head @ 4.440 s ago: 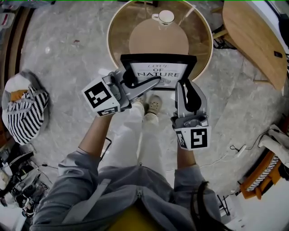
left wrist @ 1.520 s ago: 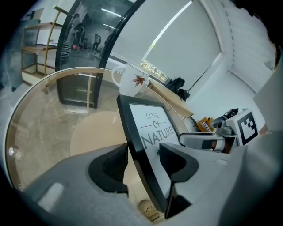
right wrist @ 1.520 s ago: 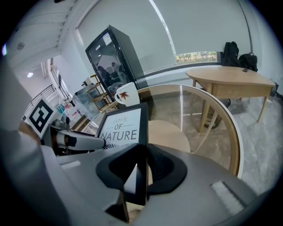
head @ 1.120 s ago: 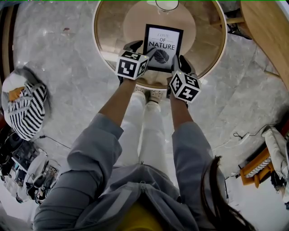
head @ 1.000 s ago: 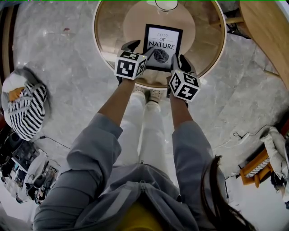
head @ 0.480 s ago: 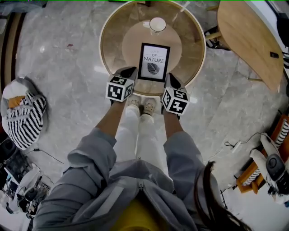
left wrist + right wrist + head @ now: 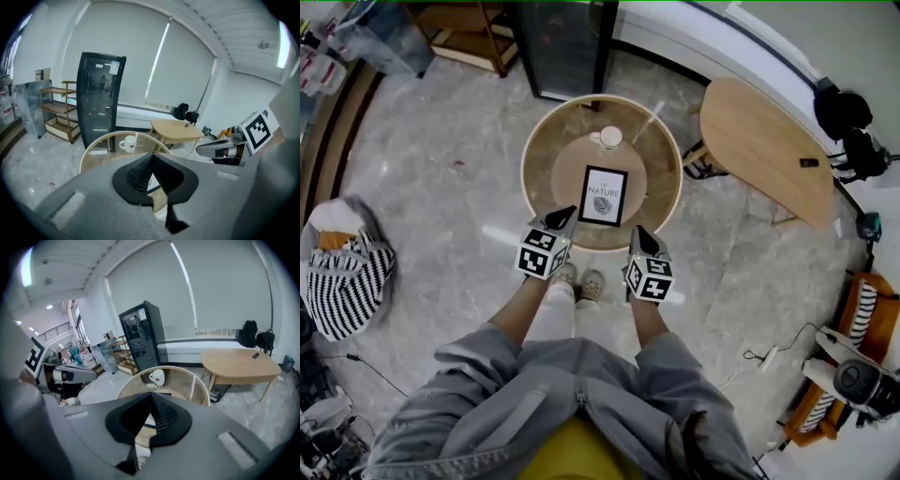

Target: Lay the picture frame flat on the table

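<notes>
The black picture frame (image 7: 605,195), with a white "NATURE" print, lies flat on the round glass-topped table (image 7: 542,155), face up near the middle. My left gripper (image 7: 565,217) hangs shut and empty above the table's near edge, left of the frame. At the frame's right, my right gripper (image 7: 639,234) is also shut and empty. Neither touches the frame. In the left gripper view the pads of the left gripper (image 7: 151,157) meet, with the table (image 7: 93,145) far below. The right gripper view shows the right gripper (image 7: 151,397) likewise shut over the table (image 7: 126,385).
A white mug (image 7: 609,138) stands on the table beyond the frame. A light wooden table (image 7: 769,155) is at the right and a black glass-door cabinet (image 7: 567,47) behind. A striped bag (image 7: 342,281) lies on the marble floor at the left.
Both grippers have let go of the frame, shut, and risen well above the table. The frame stays flat on the glass. The head view has pulled back and shows more of the room.
</notes>
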Available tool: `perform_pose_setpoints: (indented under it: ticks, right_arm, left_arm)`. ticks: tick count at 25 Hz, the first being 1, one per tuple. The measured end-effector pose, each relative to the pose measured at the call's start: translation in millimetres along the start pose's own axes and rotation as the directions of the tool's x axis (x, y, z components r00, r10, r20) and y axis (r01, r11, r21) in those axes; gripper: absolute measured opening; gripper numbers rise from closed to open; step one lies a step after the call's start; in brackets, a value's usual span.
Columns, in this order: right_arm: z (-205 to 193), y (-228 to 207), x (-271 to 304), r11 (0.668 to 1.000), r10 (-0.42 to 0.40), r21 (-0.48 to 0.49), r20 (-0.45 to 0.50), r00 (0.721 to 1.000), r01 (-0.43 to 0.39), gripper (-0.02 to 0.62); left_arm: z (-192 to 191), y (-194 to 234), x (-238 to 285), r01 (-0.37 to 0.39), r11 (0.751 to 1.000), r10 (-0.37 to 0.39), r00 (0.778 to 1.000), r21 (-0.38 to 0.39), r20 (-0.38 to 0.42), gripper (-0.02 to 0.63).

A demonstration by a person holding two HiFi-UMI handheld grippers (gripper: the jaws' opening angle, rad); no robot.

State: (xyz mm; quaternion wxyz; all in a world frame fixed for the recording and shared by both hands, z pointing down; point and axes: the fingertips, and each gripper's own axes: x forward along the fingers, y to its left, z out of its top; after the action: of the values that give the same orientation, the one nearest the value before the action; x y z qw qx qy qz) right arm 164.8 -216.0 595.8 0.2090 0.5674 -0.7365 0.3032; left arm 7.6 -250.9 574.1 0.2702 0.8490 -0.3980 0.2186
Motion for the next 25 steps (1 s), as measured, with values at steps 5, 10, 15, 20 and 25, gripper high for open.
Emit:
perform_pose_setpoints:
  ticks: [5,10,15,20,25]
  right_arm:
    - [56.3,21.2,-74.3,1.000,0.007,-0.010,0.156,0.988,-0.005,0.000]
    - [115.5,52.2,-149.5,0.999,0.030,-0.034,0.346,0.938,-0.020,0.000]
    - [171.8,84.0,-219.4,0.987,0.055,-0.157,0.498,0.866,0.027,0.000]
    - [206.9,99.1,-276.5,0.961,0.060,-0.249,0.605,0.794,0.117,0.000]
    - [225.2,108.2,-302.0,0.960,0.083,-0.255,0.644,0.760,0.111,0.000]
  left_arm:
    - [42.4,-32.4,-68.9,-0.019,0.998,0.012,0.993,0.055,0.119,0.005]
    - [87.6,-61.1,-134.2,-0.066,0.992,0.037,0.967,0.109,0.250,0.005]
    - [144.9,-84.1,-193.1,-0.114,0.984,0.050,0.913,0.136,0.405,0.005]
    - [188.2,-108.9,-243.8,-0.155,0.976,0.052,0.850,0.154,0.524,0.005]
    - [219.3,-132.1,-270.5,-0.169,0.963,0.014,0.808,0.209,0.589,0.005]
